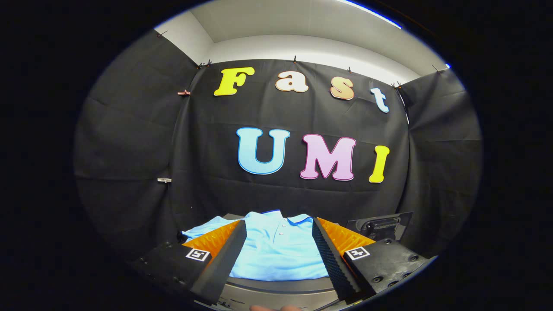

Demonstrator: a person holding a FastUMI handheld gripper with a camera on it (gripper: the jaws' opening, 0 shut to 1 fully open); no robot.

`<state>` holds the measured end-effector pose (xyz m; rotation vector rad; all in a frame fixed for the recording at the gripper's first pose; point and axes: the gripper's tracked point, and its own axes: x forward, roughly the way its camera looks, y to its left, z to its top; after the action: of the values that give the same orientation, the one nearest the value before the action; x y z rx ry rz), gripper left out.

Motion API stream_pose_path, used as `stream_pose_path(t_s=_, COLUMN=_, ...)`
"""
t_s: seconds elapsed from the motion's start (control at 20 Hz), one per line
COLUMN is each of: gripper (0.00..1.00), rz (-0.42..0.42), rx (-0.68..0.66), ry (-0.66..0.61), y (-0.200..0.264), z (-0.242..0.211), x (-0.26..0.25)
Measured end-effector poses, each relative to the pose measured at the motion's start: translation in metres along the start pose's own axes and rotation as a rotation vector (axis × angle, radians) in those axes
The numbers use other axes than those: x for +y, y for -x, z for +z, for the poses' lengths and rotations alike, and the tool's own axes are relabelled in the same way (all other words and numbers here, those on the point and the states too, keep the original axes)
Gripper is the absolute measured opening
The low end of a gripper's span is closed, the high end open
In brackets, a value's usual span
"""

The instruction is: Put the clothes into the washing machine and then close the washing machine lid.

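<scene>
Just ahead of the gripper (278, 252), between its two spread fingers and reaching a little beyond them, a light blue polo shirt (276, 252) is seen lying flat on a grey surface (276, 289). The fingers are held wide apart, one on each side of the shirt's body, and nothing is gripped by them; whether the tips touch the cloth cannot be told. The collar and the buttoned placket are turned to the far side, toward the booth wall, and the hem lies near, so the shirt's long axis is judged to run near-to-far, in line with the fingers. A sleeve is spread out to the left past the left finger. To the far right, just behind the right finger, a dark angled part (382, 224) is seen; it may belong to the washing machine, but that cannot be settled.

The task is judged to be at its start: the shirt has not yet been lifted. For the coming move, a straight advance and a lowering onto the middle of the cloth would be called for, the fingers then being brought together on a fold.
</scene>
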<state>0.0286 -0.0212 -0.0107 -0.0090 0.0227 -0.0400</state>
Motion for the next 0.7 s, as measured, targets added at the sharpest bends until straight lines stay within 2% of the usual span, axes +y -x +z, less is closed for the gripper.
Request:
stream_pose_path(t_s=0.25, gripper=0.98, rz=0.017, rx=0.049, ry=0.015, y=-0.032, z=-0.008, x=0.001)
stream_pose_path(t_s=0.55, gripper=0.98, rz=0.026, rx=0.320, ry=0.013, y=-0.073, z=-0.062, x=0.002)
stream_pose_path(t_s=0.7, gripper=0.98, rz=0.004, rx=0.386, ry=-0.004, y=-0.097, z=-0.070, x=-0.004)
